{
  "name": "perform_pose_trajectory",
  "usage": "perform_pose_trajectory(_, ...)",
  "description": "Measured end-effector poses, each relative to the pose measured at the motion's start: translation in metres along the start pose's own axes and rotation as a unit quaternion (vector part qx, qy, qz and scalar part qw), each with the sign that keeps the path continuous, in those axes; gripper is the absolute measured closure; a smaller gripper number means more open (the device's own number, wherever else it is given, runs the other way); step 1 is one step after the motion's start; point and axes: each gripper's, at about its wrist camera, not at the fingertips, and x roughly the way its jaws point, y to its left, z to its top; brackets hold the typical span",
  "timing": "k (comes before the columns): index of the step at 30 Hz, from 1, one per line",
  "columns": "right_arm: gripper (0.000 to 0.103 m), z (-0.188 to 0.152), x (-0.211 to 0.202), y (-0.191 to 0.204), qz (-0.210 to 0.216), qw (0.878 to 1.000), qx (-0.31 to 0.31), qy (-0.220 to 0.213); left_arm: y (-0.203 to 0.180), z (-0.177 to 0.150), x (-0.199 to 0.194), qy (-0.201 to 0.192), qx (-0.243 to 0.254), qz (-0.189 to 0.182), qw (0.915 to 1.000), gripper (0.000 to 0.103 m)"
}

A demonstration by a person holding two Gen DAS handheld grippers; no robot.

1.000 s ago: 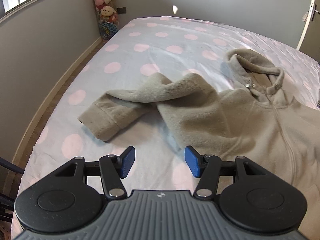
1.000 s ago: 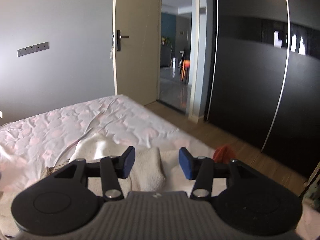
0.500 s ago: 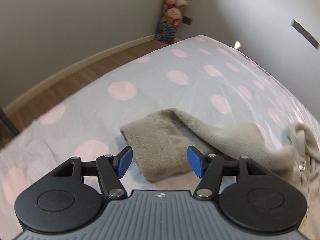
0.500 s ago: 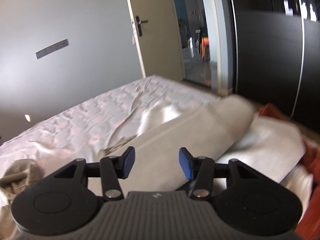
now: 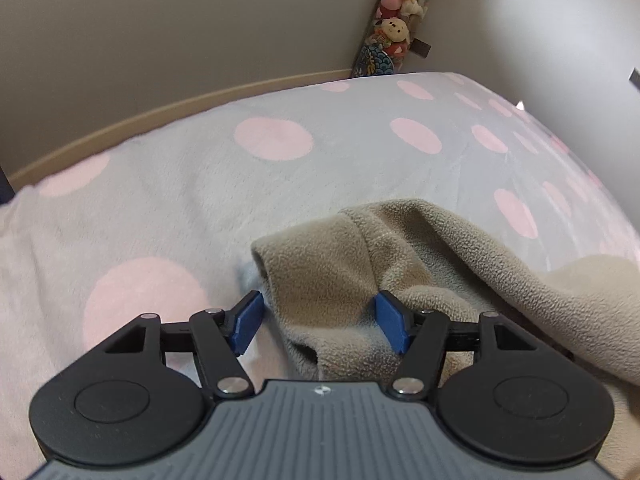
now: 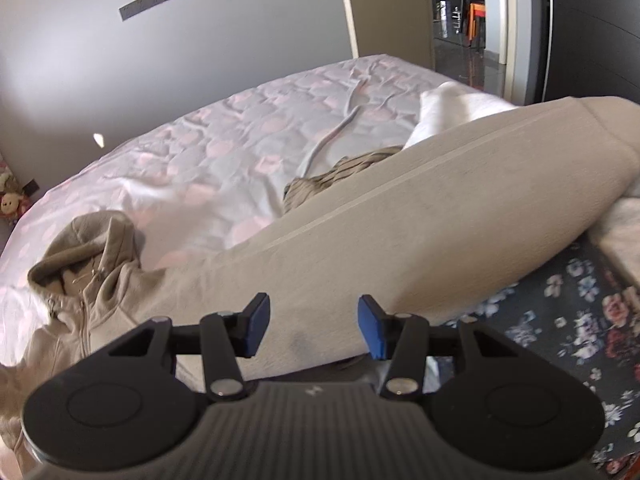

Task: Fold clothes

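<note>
Lying on a bed (image 5: 168, 184) w/ a plush grey cover dotted in pink circles: a beige fleece hoodie (image 6: 100, 280), nubbly pile, zip front, hood (image 6: 80, 236) crumpled toward the far-left of the right wrist view. Left claw (image 5: 318, 322) is spread wide, blue pads either side of the sleeve cuff (image 5: 316, 272); the cuff sits between the pads, its left edge just beside the left pad, right pad near touching the fabric, no squeeze visible. Cuff is a flattened tube, smoother band than the rest of the sleeve (image 5: 500, 264), which runs back and to the right from the claw, long axis diagonal across the bed. Right claw (image 6: 312, 326) also wide apart, holding nothing; between and beyond its pads a long, smooth beige garment part (image 6: 440, 216) stretches from lower left to upper right, w/ a raised seam along its length. Beside it: a ribbed olive cloth (image 6: 340, 172), a white folded cloth (image 6: 452, 108), a dark floral fabric (image 6: 560, 320) at lower right. Plush toys (image 5: 396, 12) stacked in the room corner.
</note>
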Motion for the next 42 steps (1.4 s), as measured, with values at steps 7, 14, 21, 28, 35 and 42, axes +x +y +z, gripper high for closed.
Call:
perform_pose_trajectory(7,0.051,-0.012,-0.003,0.002,0.008,1.0,-0.002,0.013,-0.012,0.014,-0.039,-0.003,0.085,0.007,0.9964,0.091)
perform_pose_trajectory(14,0.051,-0.018,-0.01,-0.024,0.023,0.997,0.071,0.012,0.007,0.072,-0.151,-0.072,0.14,0.039,0.9868,0.094)
perform_pose_trajectory(21,0.051,-0.029,-0.025,-0.04,0.062,0.992,0.106,0.003,0.047,0.101,-0.241,-0.081,0.179,0.12,0.9731,0.094)
perform_pose_trajectory(28,0.051,-0.035,-0.04,-0.068,0.074,0.986,0.146,-0.005,0.104,0.064,-0.234,-0.012,0.161,0.179,0.9706,0.099)
perform_pose_trajectory(35,0.051,-0.036,-0.061,-0.081,0.081,0.987,0.137,-0.022,0.107,0.046,-0.208,0.024,0.149,0.171,0.9737,0.094)
perform_pose_trajectory(42,0.051,-0.024,-0.052,-0.06,0.097,0.992,0.08,-0.008,0.078,0.055,-0.217,-0.006,0.134,0.104,0.9854,0.055)
